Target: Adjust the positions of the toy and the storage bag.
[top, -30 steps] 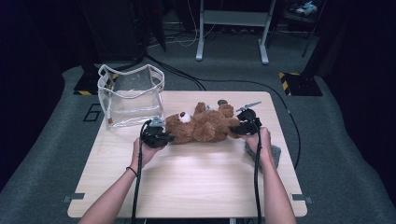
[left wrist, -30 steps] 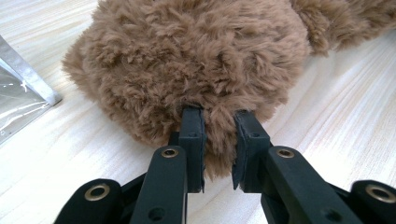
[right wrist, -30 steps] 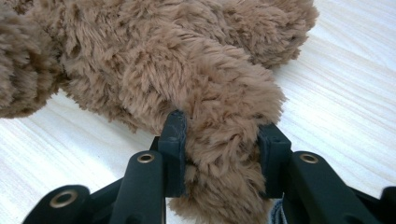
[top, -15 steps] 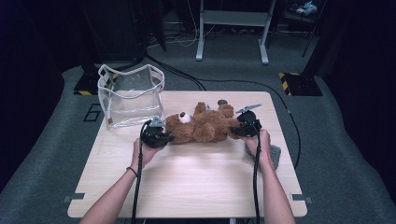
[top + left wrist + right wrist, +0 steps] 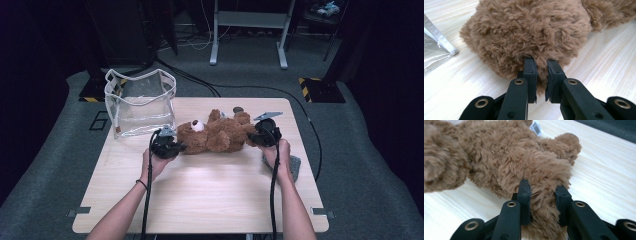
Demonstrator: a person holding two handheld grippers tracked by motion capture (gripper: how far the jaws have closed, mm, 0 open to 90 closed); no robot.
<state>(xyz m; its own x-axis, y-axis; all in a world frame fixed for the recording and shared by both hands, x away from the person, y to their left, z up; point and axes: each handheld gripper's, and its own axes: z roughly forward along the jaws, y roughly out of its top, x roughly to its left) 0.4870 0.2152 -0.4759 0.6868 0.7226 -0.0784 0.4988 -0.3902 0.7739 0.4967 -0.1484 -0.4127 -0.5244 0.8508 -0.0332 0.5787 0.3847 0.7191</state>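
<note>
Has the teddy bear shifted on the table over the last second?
No. The teddy bear lies where it did, just right of the clear bag, head toward it. Only the jaws of both grippers have just been closing on its fur.

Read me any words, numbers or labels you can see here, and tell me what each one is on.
"6": large outlined figure on the grey floor mat left of the table.
Barcode tag on the teddy bear: white, with black bars, its print too small to read.
Nothing else is legible.
</note>
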